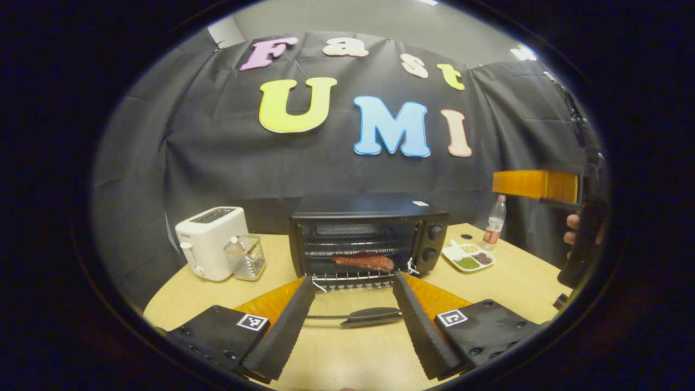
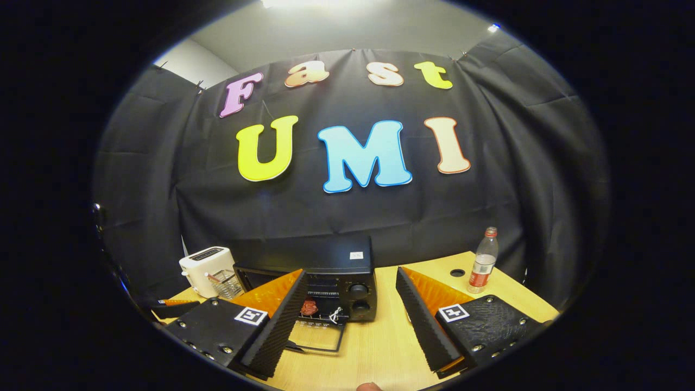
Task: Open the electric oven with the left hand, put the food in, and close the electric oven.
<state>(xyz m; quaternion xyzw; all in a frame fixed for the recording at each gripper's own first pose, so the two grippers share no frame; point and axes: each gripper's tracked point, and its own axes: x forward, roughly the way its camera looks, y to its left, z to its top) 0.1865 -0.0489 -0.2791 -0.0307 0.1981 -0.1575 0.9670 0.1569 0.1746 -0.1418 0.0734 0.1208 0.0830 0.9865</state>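
The black electric oven [image 1: 369, 217] stands at the middle of the table with its door [image 1: 353, 301] folded down flat. A reddish-brown piece of meat [image 1: 364, 262] lies on the rack inside. My left gripper [image 1: 353, 279] is open just in front of the oven, and the door's handle [image 1: 372, 316] lies between its fingers, gripped by neither. In the right gripper view the oven [image 2: 331, 260] sits left of centre, with the meat [image 2: 309, 307] visible through the opening. My right gripper [image 2: 352, 274] is open, empty and raised above the table. Its orange finger [image 1: 535, 184] and the holding hand [image 1: 573, 228] appear at right.
A white toaster [image 1: 209, 241] and a glass holder [image 1: 245, 258] stand left of the oven. A white divided dish of beans [image 1: 468, 257] and a plastic bottle [image 1: 494, 224] stand to its right. The bottle [image 2: 483, 260] sits near a hole in the tabletop [image 2: 457, 272].
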